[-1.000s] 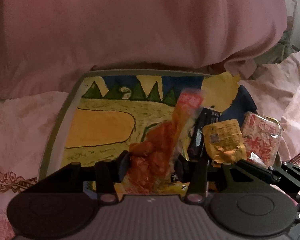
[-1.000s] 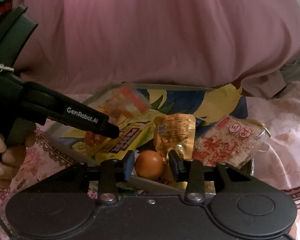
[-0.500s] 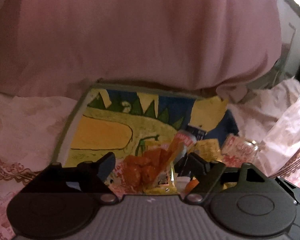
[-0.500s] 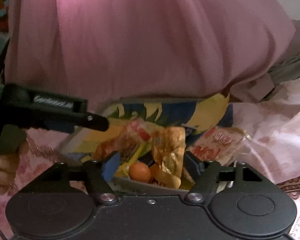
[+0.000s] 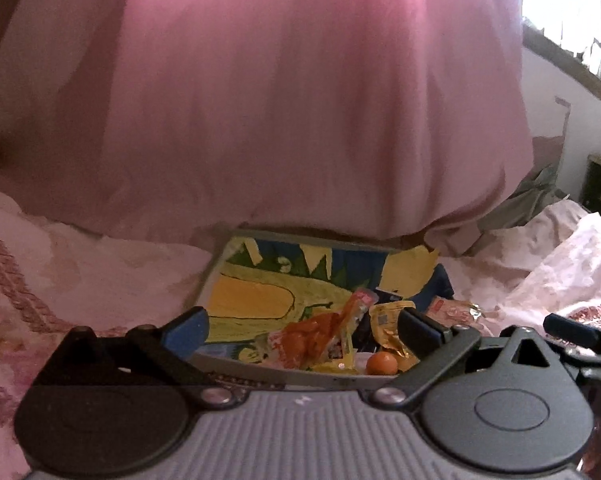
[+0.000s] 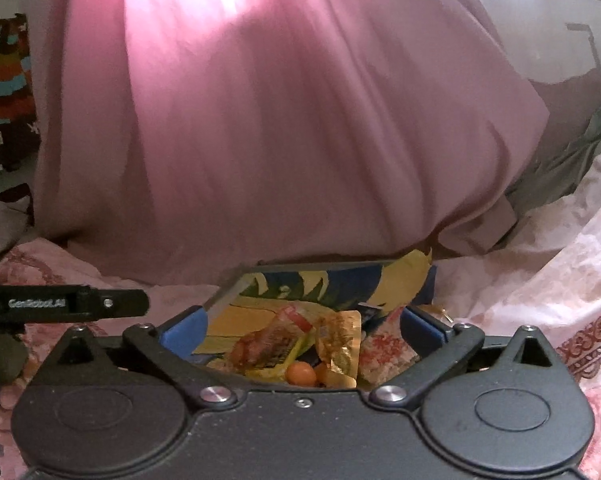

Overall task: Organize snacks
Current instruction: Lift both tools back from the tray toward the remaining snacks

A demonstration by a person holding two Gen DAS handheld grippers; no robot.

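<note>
The left gripper (image 5: 302, 328), black with blue-padded fingers, has its jaws opening, spread wide with nothing pressed between the pads. The right gripper (image 6: 302, 326), of the same build, is likewise opening and grips nothing.

Beyond both lies a shallow grey-rimmed tray (image 5: 284, 376) lined with a bright yellow, green and blue painted picture, resting on a pink floral bedspread (image 5: 100, 264). The snacks sit heaped in the tray's near right corner. In the left wrist view, an orange-red crinkled snack packet (image 5: 316, 334) lies at about 12 o'clock from the camera, tilted up toward 1 o'clock. Just beside it, toward 1 o'clock, is a golden-yellow foil pouch (image 5: 390, 326), and a small round orange fruit (image 5: 381, 363) rests against the tray's near rim. A red-and-white printed cracker pack (image 5: 454, 308) lies at the tray's right edge, toward 2 o'clock.

In the right wrist view the same cluster sits at 12 o'clock, fruit (image 6: 300, 373) nearest, pouch (image 6: 340, 344) beside it.

A large pink quilt (image 5: 300, 100) bulks behind the tray, filling the upper view.
</note>
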